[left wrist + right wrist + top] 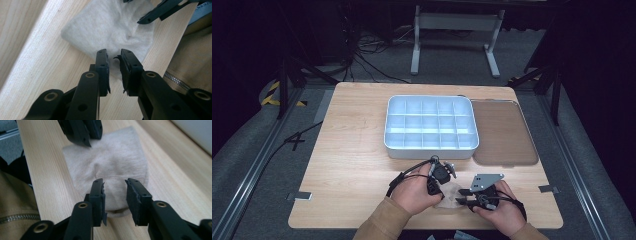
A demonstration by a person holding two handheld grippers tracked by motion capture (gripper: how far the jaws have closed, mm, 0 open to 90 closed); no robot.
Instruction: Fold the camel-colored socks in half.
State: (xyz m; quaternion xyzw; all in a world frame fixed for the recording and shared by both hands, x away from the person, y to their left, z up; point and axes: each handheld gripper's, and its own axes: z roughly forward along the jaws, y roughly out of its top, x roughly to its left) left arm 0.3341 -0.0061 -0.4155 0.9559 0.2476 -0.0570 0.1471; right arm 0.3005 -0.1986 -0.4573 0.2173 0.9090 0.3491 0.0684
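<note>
Even overhead light falls on the pale wooden table point(352, 165) in the high view, while the room around it sinks into near black. The white compartmented plastic tray point(430, 146) glows faintly blue. Both gripper views are soft: the folded beige knitted cloth point(110, 165) blurs toward its far end, with only faint shadows

Wooden table point(352, 150); tray point(430, 147), mat point(504, 132), perhaps sock point(451, 197)

Two grippers work at one wooden table point(352, 150) — the left gripper point(438, 176) and the right gripper point(473, 196). Between their jaws lies one folded beige cloth point(110, 167). Beyond the grippers stand one white divided tray point(430, 123) — fifteen compartments, three rows of five — and one brown lid point(503, 132) beside it.
</note>
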